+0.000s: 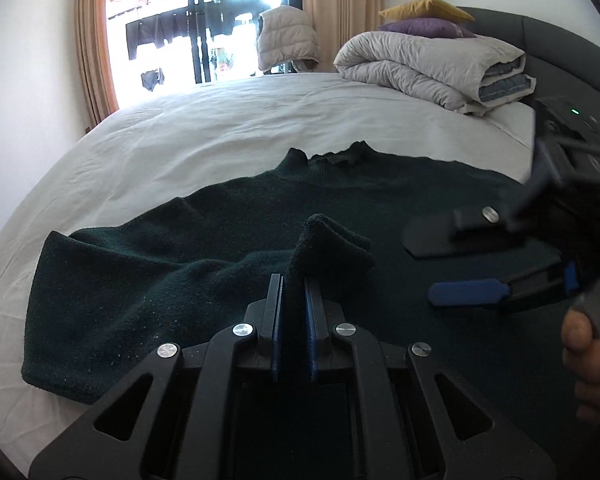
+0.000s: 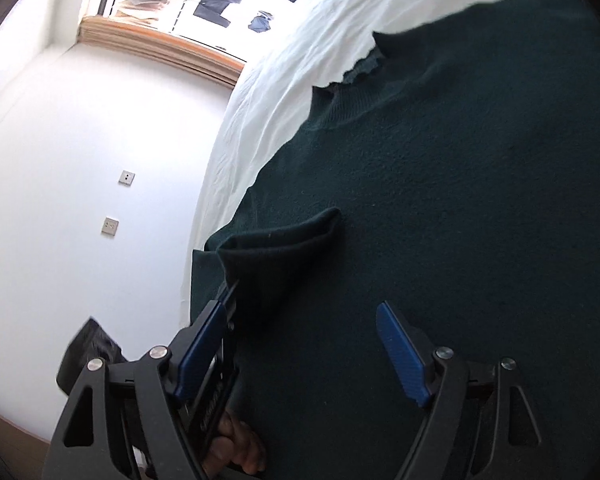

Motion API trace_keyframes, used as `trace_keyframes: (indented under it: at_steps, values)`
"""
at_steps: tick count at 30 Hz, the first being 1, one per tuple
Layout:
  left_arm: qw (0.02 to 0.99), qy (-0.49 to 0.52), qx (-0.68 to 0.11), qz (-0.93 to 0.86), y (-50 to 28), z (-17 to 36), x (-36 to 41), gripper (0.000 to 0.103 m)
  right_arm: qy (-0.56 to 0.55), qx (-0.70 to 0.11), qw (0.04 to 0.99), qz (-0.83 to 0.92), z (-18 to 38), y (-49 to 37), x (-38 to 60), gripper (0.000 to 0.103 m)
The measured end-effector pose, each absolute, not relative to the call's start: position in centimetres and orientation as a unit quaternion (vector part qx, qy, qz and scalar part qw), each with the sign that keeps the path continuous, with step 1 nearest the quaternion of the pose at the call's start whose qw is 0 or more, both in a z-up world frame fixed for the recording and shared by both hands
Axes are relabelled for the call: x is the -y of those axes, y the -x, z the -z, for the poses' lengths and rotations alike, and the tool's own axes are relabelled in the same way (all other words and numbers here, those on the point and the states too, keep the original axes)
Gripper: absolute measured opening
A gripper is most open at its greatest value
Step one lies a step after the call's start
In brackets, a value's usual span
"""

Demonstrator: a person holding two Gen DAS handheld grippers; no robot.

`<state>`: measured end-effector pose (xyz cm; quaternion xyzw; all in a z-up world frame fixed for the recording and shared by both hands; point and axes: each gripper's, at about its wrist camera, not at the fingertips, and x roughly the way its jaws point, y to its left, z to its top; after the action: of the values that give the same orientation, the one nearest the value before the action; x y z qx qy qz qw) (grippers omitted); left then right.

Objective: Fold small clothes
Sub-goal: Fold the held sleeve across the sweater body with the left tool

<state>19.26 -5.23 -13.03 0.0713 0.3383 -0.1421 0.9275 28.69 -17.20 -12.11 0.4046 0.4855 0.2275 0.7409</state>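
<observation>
My left gripper (image 1: 294, 304) is clamped on the sweater (image 1: 160, 272) cuff; I'd carry it toward two o'clock, low (right gripper (image 2: 300, 352) spread wide, empty).

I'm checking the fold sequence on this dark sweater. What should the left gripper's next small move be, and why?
Probably carry the pinched sleeve cuff a little further across the sweater body, then lay it flat. The left gripper has its jaws shut on that cuff, raised above the chest, while the right gripper hovers open over the body on the bed.
</observation>
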Motion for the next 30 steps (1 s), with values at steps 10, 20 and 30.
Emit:
trace_keyframes:
  at_steps: [10,20,30]
  values:
    - [0.924,-0.131,-0.313,0.176,-14.9,10.4,2.9,0.010,-0.417,-0.512,0.716,-0.224,12.5,-30.6,15.8,0.083]
    - [0.925,-0.064,-0.330,0.180,-15.0,10.4,0.0,0.010,-0.370,-0.552,0.708,-0.239,13.0,-33.0,12.4,0.062]
    - [0.919,0.024,-0.367,0.143,-16.9,11.1,-3.5,0.010,-0.281,-0.505,0.793,-0.191,9.2,-34.5,13.9,0.009]
